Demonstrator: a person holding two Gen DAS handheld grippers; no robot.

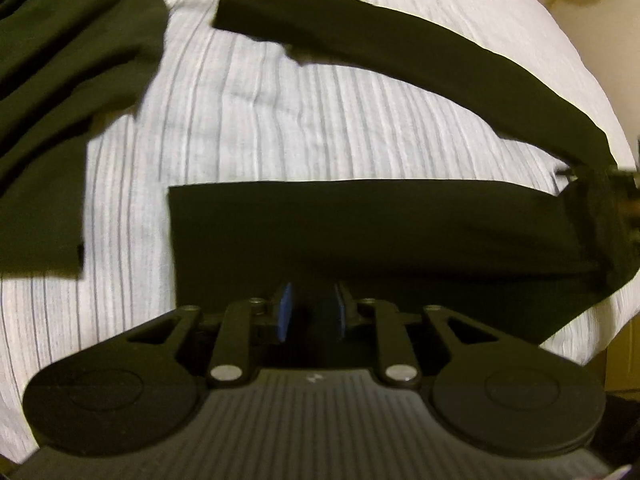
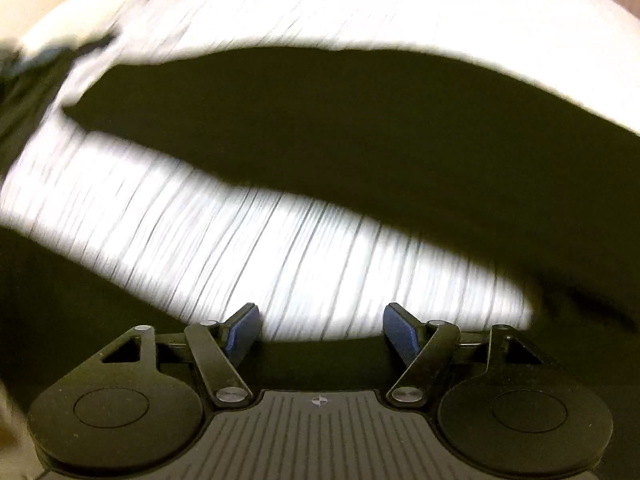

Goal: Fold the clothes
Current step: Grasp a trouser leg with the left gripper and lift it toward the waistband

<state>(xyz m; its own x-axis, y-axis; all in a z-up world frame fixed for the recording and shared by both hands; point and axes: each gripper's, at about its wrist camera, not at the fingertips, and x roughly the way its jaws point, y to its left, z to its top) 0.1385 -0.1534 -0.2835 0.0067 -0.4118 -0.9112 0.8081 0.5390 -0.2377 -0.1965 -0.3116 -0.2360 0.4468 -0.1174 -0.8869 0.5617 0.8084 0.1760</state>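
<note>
Left gripper (image 1: 310,312) has its blue pads pinching the dark trousers (image 1: 360,232) on the striped bedsheet (image 1: 280,120); right gripper (image 2: 320,332) is wide open, gripping nothing.

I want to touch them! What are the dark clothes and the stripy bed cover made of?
The dark garment looks like soft, matte knit fabric, maybe cotton: it drapes limply without shine. The striped bedsheet seems thin woven cloth, since it wrinkles finely. I can't tell the exact fibres.

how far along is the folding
Early. Done: a dark garment lies spread on the striped sheet, sleeve still out. In hand: the left hand-held gripper closes on its near edge; the right is open, empty. Left: nearly every fold.
</note>
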